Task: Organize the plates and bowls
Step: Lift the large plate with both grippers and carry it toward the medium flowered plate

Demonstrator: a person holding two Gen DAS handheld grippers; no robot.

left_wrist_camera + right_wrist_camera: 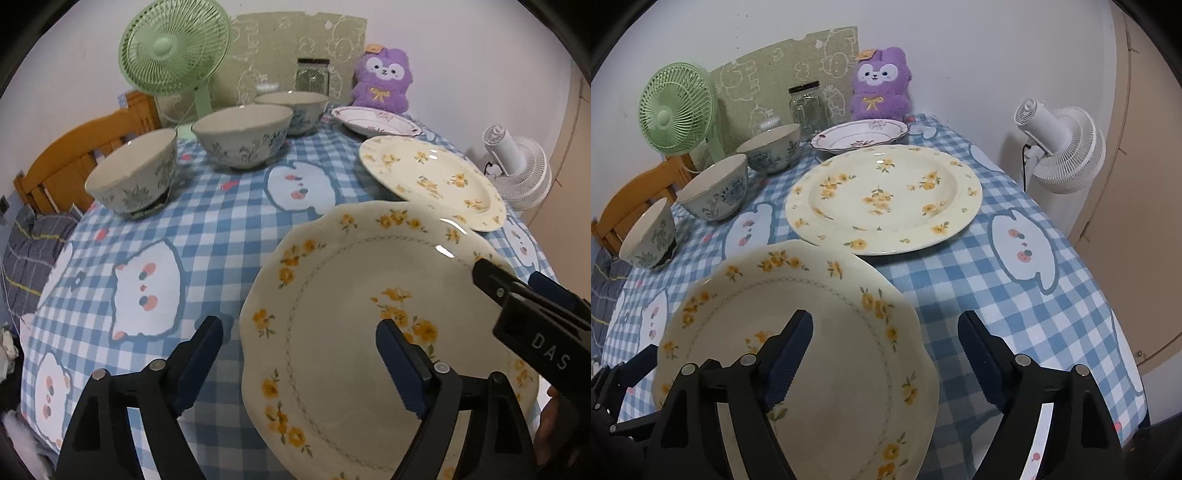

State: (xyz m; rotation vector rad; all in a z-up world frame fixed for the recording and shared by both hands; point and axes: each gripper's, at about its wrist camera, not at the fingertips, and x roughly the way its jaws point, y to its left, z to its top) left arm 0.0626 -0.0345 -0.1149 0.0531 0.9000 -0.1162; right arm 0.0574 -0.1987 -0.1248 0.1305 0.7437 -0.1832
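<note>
Left claw (299,341) spread wide, gripping nothing, straddling the left rim of the scalloped plate (351,325). Right claw (884,336) equally wide, empty, astride that plate's right rim. Checked blue cloth over the counter (1015,295); white wall behind. Farther off: round flowered plate (886,195), three bowls (242,134) at far left.

The scalloped plate (332,332) is the landmark. Its near rim runs off the bottom edge in both wrist views, and the left claw (299,332) covers part of its face. Beyond it, the round plate (432,181) hides the counter (229,225) beneath. Whether the two rims touch cannot be told.
</note>
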